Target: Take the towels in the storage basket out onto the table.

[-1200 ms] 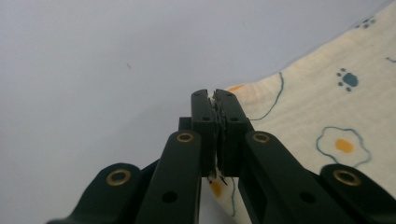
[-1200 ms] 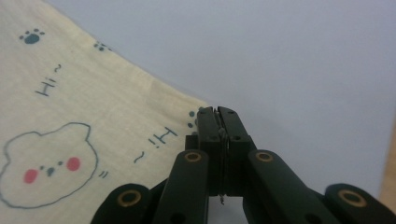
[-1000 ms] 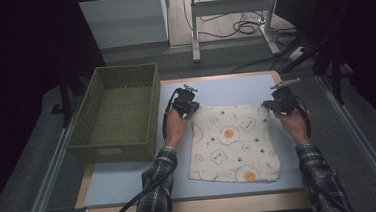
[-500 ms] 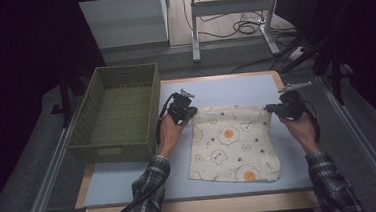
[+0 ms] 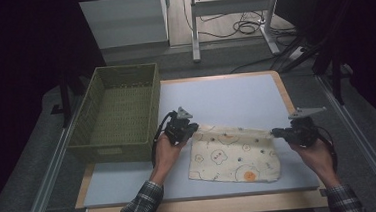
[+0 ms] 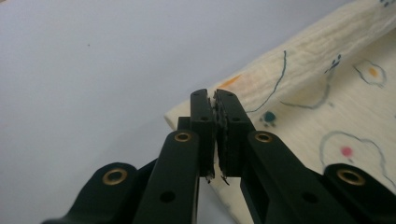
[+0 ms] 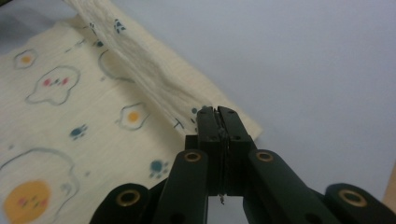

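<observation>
Pale blue table carries a cream egg-print cloth at 6 o'clock (far edge lifted). Left gripper & right gripper each clamp a far corner. Green basket at 10 o'clock.

The basket walls off the left; the blue mat beyond the cloth lies bare.

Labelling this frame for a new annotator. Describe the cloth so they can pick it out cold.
Start at the pale blue table top, with a green woven basket at its left. The cloth lies right of the basket on the near half, its far edge pinched between the left gripper and right gripper. It is the one soft item: cream fabric printed with fried eggs.
</observation>
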The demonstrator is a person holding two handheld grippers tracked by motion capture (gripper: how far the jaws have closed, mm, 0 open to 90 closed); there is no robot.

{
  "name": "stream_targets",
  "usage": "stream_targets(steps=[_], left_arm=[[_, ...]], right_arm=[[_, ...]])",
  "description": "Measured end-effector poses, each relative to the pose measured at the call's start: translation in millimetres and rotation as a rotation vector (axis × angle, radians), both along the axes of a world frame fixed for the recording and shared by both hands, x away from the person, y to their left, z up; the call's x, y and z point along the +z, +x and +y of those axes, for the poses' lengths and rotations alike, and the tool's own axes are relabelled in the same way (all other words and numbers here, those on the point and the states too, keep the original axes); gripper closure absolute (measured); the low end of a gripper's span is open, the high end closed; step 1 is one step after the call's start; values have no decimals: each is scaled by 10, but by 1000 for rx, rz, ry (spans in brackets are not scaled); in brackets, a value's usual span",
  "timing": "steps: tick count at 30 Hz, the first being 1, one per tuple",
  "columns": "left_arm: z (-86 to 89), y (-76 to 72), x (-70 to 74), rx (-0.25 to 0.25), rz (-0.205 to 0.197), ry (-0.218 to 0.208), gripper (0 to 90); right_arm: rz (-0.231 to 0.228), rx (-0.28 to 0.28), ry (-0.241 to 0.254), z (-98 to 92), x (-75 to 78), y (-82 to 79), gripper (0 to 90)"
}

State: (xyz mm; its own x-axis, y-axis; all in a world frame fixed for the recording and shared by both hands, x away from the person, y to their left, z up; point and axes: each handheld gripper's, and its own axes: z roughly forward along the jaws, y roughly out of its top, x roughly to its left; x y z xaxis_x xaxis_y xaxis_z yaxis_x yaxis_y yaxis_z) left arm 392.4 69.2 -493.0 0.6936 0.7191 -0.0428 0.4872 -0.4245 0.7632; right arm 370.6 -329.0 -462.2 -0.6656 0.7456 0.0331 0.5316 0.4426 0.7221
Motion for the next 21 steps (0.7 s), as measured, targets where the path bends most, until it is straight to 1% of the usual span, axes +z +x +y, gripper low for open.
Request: stream_targets(steps=[4,6,7,8,9,10,11,12,17,19,21], left_arm=[[32,-194,-9,-24,-8,-15,865],[46,-286,-20,-38,-6,-23,864],[46,-286,-20,-38,-6,-23,864],[56,-374,-37,-51,-6,-32,864],[56,-374,-37,-51,-6,-32,863],[58,-439,-52,-59,-9,-28,863],[62,-470,-58,-63,-9,-29,862],[70,-541,-75,-70,-10,-35,861],[104,-718,-118,-80,-13,-49,859],[105,-779,-142,-86,-17,-40,857],[102,-835,-181,-90,-18,-28,849]], right_arm=[[21,19,3,-1,-27,-216,887],[28,29,4,1,-42,-326,886],[28,29,4,1,-42,-326,886],[26,39,5,5,-41,-423,885],[26,39,5,5,-41,-423,885],[28,42,6,7,-40,-457,885],[25,54,3,11,-40,-555,884],[23,59,1,8,-43,-597,884],[25,76,3,-14,-97,-778,880],[18,79,-1,-24,-120,-838,878],[16,84,6,-26,-142,-882,874]])
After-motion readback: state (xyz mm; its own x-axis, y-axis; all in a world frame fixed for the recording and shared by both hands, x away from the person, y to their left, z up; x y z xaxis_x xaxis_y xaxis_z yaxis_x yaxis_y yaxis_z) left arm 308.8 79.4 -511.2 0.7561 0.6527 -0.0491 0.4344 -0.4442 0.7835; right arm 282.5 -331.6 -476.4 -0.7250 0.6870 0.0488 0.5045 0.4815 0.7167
